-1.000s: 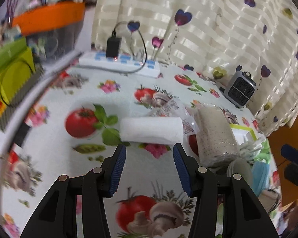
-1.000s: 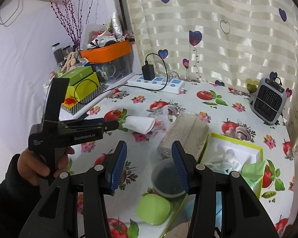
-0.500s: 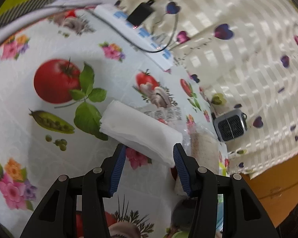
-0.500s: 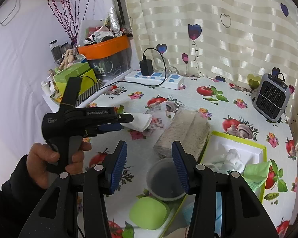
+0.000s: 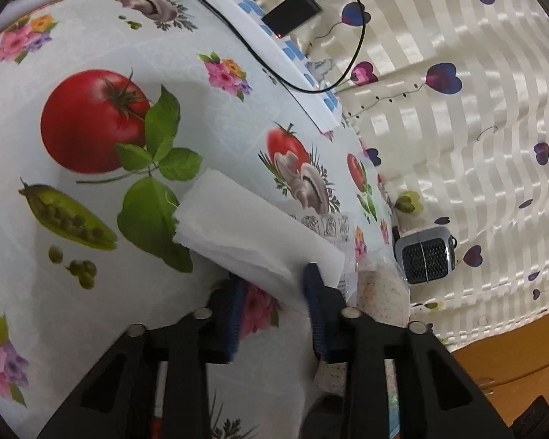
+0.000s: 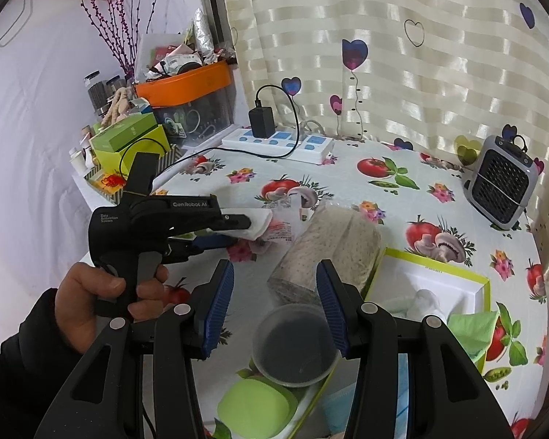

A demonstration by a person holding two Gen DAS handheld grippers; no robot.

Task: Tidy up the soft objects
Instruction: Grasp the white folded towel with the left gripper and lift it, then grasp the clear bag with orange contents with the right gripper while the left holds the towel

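the round table (image 6: 347,183), covered in a white oilcloth printed with tomatoes, mushrooms and flowers, fills both views, with a cream striped curtain scattered with purple hearts (image 6: 402,55) hanging behind it. on the far edge lies a white power strip with blue sockets (image 6: 282,142), and a small grey grilled heater (image 6: 501,186) stands at the right by the curtain. nearer to me sit a shallow white box with a lime-green rim (image 6: 439,285), which holds white and green soft pieces, and a long beige perforated roll in clear wrapping (image 6: 333,245) lying just left of it. a clear plastic tub with a dark inside (image 6: 292,351) sits below the roll, between my right gripper's fingers in that view.

the folded white soft cloth (image 5: 252,234) lies on the oilcloth left of the beige roll, beside a printed pink flower. my left gripper (image 5: 274,314) has just been closing, and its blue ribbed pads now sit on either side of the cloth's near corner, which is tucked between them; they seem to pinch it. from the right wrist view the same gripper reaches in from the left with the cloth's end at its tips.

my right gripper (image 6: 274,311) hovers above the tub, jaws spread wide with nothing in them.
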